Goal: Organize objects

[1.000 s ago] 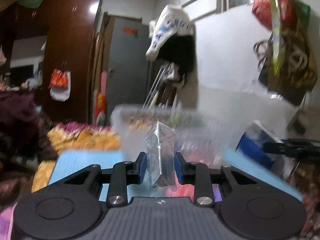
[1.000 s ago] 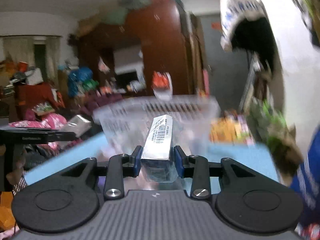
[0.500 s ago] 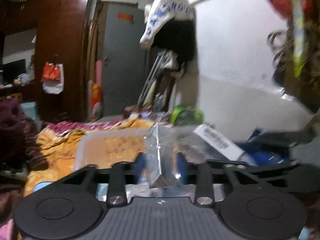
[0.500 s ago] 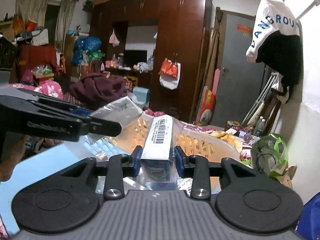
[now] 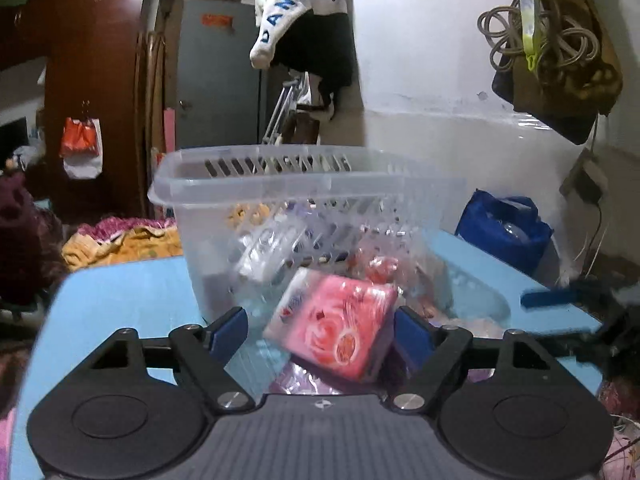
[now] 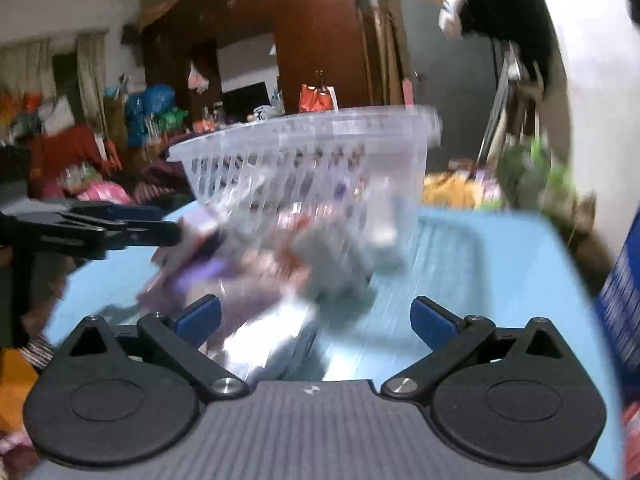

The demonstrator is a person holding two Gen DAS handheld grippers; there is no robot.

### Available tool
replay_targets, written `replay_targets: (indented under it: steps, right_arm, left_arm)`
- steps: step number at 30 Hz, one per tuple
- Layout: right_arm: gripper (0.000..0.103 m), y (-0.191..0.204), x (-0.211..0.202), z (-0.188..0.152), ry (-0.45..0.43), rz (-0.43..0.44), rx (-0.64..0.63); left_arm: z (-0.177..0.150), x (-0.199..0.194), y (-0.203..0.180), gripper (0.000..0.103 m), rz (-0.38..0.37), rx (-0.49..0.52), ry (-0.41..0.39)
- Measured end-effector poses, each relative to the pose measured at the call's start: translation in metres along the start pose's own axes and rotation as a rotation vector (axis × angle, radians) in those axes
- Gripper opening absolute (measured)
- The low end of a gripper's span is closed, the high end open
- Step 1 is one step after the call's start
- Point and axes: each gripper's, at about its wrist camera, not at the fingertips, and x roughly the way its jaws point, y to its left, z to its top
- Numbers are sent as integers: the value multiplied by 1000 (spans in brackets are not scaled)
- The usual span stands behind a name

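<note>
A clear plastic basket (image 5: 280, 184) stands on the light blue table (image 5: 120, 300) and holds several packets. My left gripper (image 5: 320, 330) is open, its blue pads either side of a pink rose-print packet (image 5: 336, 320) lying on a pile in front of the basket. My right gripper (image 6: 316, 320) is open and empty over a silvery packet (image 6: 268, 340) on the table. The basket (image 6: 312, 148) and the blurred pile (image 6: 260, 264) lie ahead of it. The left gripper's fingers (image 6: 132, 228) show at the right wrist view's left.
A blue bag (image 5: 504, 228) stands at the table's right by the white wall. A wardrobe (image 5: 80, 80), grey door (image 5: 216, 80) and hanging clothes (image 5: 312, 20) are behind. Piled fabric (image 5: 120, 240) lies beyond the table's far left edge.
Both grippers have opened. The left let go of its clear packet and the right let go of its barcoded box. Both have dropped back low in front of the basket.
</note>
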Motion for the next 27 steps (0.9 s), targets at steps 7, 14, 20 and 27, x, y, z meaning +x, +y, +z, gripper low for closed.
replay_targets:
  steps: [7, 14, 20, 27]
  right_arm:
    - [99, 14, 12, 2, -32, -29, -8]
    - [68, 11, -3, -17, -19, 16, 4]
    - [56, 14, -4, -22, -11, 22, -5]
    - [44, 13, -5, -24, -8, -1, -8]
  left_arm:
    - [-2, 9, 1, 83, 9, -4, 20]
    - [-5, 13, -1, 83, 25, 7, 16]
    - [-5, 14, -2, 83, 29, 11, 10]
    - [-3, 14, 1, 65, 2, -13, 4]
